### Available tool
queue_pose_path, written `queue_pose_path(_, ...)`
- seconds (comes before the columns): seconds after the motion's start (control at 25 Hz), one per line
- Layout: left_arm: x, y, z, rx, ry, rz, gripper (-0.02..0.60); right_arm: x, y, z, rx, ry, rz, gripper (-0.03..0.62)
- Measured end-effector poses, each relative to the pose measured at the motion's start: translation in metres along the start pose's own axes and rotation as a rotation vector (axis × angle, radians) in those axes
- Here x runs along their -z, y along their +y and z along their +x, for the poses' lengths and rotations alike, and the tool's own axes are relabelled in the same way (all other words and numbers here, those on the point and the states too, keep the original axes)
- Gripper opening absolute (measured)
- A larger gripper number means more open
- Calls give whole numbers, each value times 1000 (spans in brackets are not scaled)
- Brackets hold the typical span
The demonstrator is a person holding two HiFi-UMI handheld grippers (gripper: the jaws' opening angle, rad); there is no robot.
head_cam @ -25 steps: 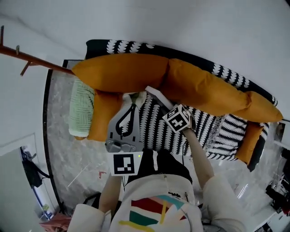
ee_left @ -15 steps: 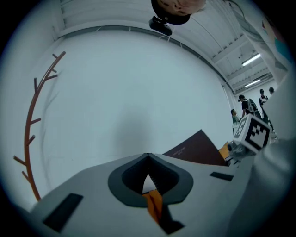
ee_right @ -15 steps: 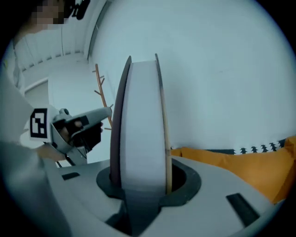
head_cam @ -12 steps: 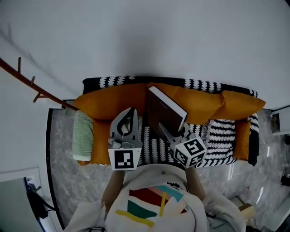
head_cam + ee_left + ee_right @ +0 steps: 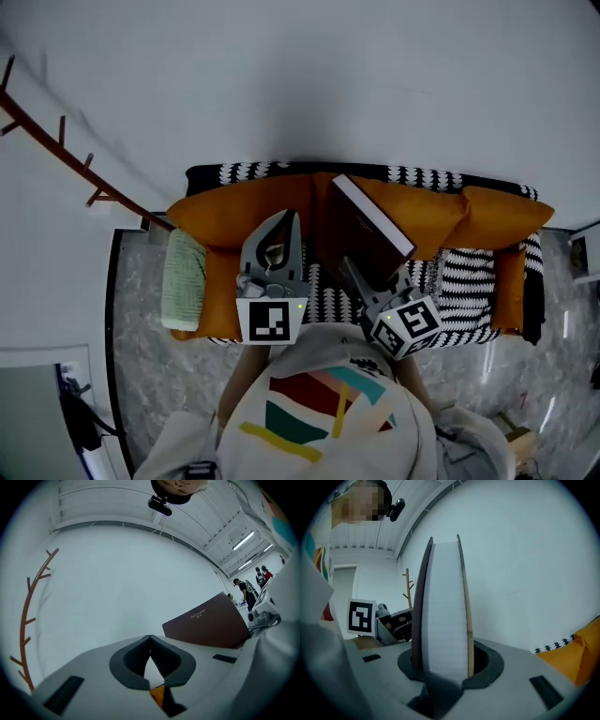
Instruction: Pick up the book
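A thick dark-brown book point(image 5: 361, 230) with white page edges is held up in the air above the sofa's orange back cushions point(image 5: 244, 211). My right gripper point(image 5: 361, 277) is shut on its lower edge. In the right gripper view the book point(image 5: 445, 611) stands on edge between both jaws, pages facing the camera, and the right gripper point(image 5: 443, 660) clamps its covers. My left gripper point(image 5: 284, 219) hovers just left of the book, shut with nothing in it. In the left gripper view its jaws point(image 5: 150, 638) meet at the tips, and the book's cover point(image 5: 206, 623) shows to the right.
The sofa point(image 5: 469, 281) has a black-and-white patterned cover and stands against a white wall. A green cushion point(image 5: 183, 281) lies at its left end. A brown coat rack point(image 5: 56, 141) stands to the left over a marble floor point(image 5: 131, 356). People point(image 5: 243, 590) stand far off.
The right gripper has lifted the book off the sofa seat and brought it upright in front of the cushions. The left gripper has also risen beside it, still holding nothing.
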State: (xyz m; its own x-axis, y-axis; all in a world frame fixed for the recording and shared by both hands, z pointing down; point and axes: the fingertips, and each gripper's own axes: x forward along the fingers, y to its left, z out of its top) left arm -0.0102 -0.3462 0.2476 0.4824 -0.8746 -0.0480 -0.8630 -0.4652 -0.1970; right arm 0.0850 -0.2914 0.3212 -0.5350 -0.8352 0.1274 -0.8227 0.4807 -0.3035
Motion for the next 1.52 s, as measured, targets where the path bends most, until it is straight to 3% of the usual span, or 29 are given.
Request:
queue_pose_path(0.56, 5, 15, -30, -83, 31, -5, -6, -4, 28, 11, -93, -13, -22, 153)
queue_pose_path(1.08, 2, 10, -38, -93, 19, -30, -6, -17, 36, -1, -64, -20, -122, 152)
queue_pose_path(1.52, 0, 19, -41, -118, 2, 4, -5, -24, 28, -8, -40, -42, -139, 152)
